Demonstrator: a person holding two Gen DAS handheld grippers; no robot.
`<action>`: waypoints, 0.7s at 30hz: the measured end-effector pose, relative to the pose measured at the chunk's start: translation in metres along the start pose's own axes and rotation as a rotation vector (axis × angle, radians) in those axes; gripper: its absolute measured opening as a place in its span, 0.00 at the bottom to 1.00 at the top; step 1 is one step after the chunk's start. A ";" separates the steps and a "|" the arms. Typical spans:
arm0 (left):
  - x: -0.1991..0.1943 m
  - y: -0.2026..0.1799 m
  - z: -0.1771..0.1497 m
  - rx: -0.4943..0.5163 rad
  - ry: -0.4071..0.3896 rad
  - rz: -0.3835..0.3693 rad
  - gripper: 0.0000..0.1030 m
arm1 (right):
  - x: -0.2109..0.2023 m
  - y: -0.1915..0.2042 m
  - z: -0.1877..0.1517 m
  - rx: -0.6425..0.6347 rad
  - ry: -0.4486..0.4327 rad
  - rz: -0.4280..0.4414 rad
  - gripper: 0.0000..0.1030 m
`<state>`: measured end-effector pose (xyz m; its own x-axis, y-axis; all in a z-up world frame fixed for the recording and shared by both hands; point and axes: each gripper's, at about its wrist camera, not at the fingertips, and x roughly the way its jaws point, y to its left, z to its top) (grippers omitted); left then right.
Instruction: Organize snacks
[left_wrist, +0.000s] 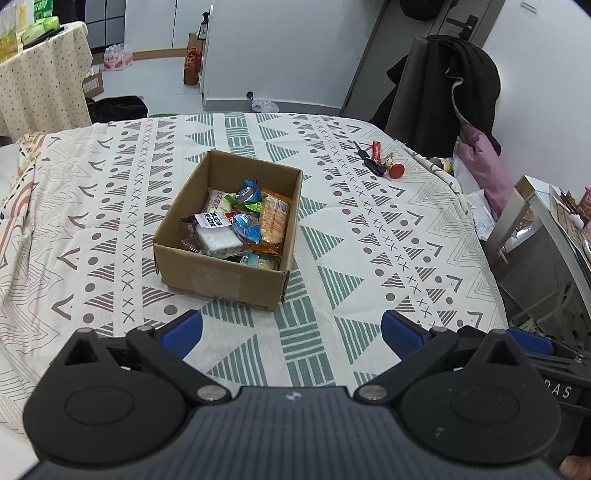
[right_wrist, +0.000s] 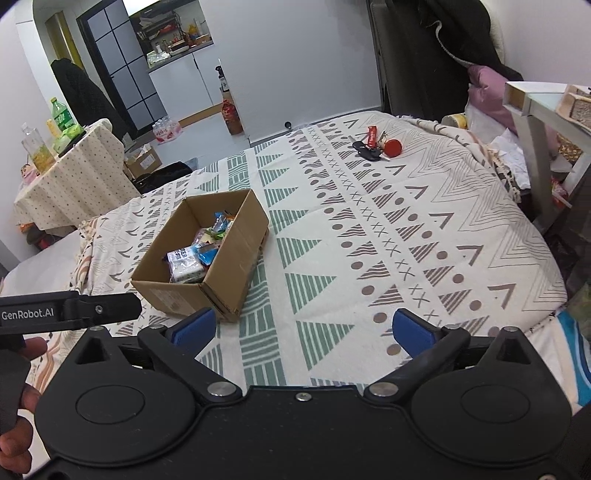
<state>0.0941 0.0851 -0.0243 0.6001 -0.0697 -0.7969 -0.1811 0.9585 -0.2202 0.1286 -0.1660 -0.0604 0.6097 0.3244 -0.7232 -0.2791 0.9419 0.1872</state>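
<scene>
1. The cardboard box (left_wrist: 226, 266) stands open on the patterned tablecloth (left_wrist: 351, 258), a little left of the table's middle, with every flap out of the way.
2. Inside it lies a loose heap of wrapped snacks (left_wrist: 240, 225): a white packet with dark lettering (left_wrist: 218, 236) near the front, an orange-edged pack of crackers (left_wrist: 273, 221) along the right wall, and blue wrappers (left_wrist: 246, 229) among them.
3. The cloth around the box is bare; nothing lies between it and the two tools.
4. The left gripper (left_wrist: 291, 332) hovers low in front of the box, its blue fingers spread wide and holding nothing.
5. The right gripper (right_wrist: 303, 330) hangs to the right of the box, its fingers likewise wide apart and empty.
6. A bunch of keys (left_wrist: 373, 164) with a red tag and a red round fob lies well apart near the far right edge.
7. Behind that edge a chair (left_wrist: 443, 85) carries a dark coat.
</scene>
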 end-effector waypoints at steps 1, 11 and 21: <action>-0.003 -0.001 -0.002 0.008 -0.007 -0.001 0.99 | -0.002 0.001 -0.002 -0.004 -0.003 -0.005 1.00; -0.032 -0.002 -0.018 0.090 -0.085 0.015 1.00 | -0.028 0.004 -0.017 -0.022 -0.065 -0.059 1.00; -0.059 0.000 -0.037 0.152 -0.176 0.036 1.00 | -0.055 0.009 -0.030 -0.050 -0.138 -0.094 1.00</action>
<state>0.0299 0.0785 0.0021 0.7244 0.0017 -0.6894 -0.0931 0.9911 -0.0954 0.0698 -0.1779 -0.0387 0.7297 0.2469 -0.6376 -0.2500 0.9643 0.0873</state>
